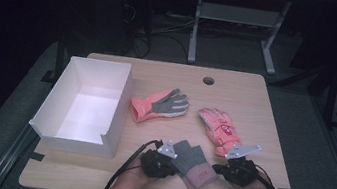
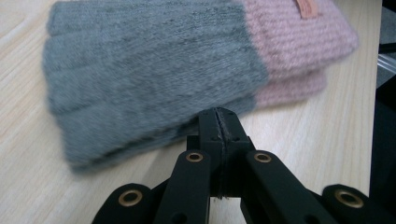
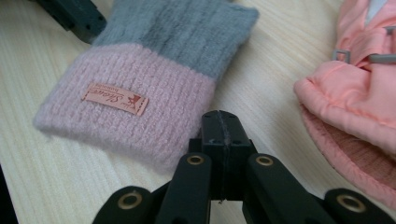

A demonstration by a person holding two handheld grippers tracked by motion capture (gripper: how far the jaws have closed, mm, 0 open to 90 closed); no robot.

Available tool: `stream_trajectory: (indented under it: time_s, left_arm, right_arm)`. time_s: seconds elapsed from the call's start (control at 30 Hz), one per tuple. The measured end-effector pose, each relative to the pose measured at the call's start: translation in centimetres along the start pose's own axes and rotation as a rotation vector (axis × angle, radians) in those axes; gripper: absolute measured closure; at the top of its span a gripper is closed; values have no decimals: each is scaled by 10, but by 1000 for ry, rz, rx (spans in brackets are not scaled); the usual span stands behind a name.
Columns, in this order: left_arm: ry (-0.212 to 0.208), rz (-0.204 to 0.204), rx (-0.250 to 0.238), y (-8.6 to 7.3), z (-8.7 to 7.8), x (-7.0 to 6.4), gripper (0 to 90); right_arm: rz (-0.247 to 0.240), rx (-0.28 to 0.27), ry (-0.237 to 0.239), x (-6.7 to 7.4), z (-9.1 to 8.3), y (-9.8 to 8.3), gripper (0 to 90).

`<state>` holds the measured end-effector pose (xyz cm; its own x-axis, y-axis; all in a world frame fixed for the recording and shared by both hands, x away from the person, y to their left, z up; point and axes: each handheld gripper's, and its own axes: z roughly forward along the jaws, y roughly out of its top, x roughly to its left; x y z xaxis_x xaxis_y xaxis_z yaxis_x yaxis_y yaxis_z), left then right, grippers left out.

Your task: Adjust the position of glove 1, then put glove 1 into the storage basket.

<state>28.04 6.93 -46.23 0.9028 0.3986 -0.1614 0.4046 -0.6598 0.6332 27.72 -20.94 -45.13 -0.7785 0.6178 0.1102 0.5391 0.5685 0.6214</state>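
Grey-and-pink knit gloves (image 1: pixel 194 165) flat at the table's (image 1: pixel 256 102) near edge, between two grippers.

Left gripper (image 1: pixel 166 161) and right gripper (image 1: pixel 226 168) low at either end, jaws pressed together, gripping nothing. White box (image 1: pixel 56 103) at left, bare inside.

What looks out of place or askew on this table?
Nothing stands out. The grey-and-pink knit gloves lie stacked flat between both tools, two pink ski gloves lie apart on the table, and the white box sits upright.
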Motion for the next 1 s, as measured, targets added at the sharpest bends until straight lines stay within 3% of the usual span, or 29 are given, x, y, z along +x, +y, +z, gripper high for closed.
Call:
stream_trajectory:
  time_s: [0.27, 0.3, 0.37, 0.5, 0.73, 0.77, 1.0]
  left_arm:
    - [8, -9, -1, 4, 0, 5, 897]
    - [8, -29, -17, 4, 1, 4, 897]
    - [12, -16, -7, 5, -1, 7, 897]
    - [15, -27, -13, 6, -4, 12, 898]
    - [14, -70, -22, 5, -8, 24, 898]
    - [18, -59, -12, 6, -9, 26, 897]
    - [25, -91, -42, 7, -15, 39, 898]
  right_arm:
    - [-3, 17, 16, 2, 2, 0, 900]
    - [-5, 18, 17, 2, 2, 0, 900]
    - [-3, 14, 22, 3, 3, 0, 900]
    - [-24, 17, 43, 7, 5, 1, 900]
    - [-46, 21, 88, 21, 10, 5, 900]
    - [-55, 22, 93, 23, 11, 6, 900]
    - [-73, 17, 153, 36, 19, 12, 900]
